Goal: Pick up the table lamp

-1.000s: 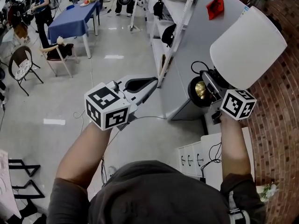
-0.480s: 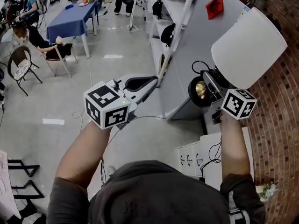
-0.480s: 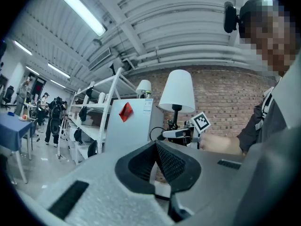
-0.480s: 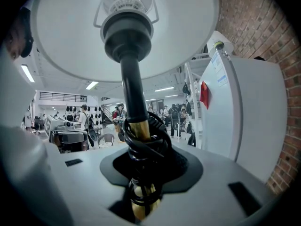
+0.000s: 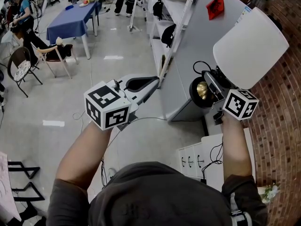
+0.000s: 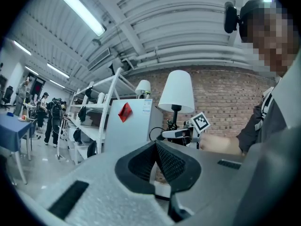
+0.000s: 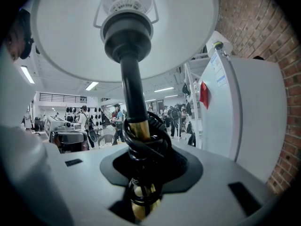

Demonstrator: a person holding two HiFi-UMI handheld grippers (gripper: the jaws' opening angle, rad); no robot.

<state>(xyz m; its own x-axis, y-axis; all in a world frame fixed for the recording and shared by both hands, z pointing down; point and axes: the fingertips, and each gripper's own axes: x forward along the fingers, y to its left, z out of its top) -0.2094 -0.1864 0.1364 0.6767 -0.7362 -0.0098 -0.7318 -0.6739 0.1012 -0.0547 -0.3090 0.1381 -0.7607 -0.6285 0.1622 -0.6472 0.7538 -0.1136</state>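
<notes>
Grip check: your right gripper (image 7: 141, 172) clamps the stem (image 7: 135, 102) of the white-shaded, black-and-brass table lamp (image 5: 249, 46), cord (image 7: 153, 147) incl.; keep it upright, no jerks. Your left gripper (image 6: 156, 147): closed, empty.

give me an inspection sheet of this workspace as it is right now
surface: white cabinet top under the right arm
job's things: table lamp, white shade, dark stem
clutter: nothing seen
grippers: right gripper fingers clamped on the lamp's stem; left gripper fingers together, empty
cables: black cord coiled round the stem; black cable on the cabinet
surroundings: brick wall, white fridge, blue table, people far off
</notes>
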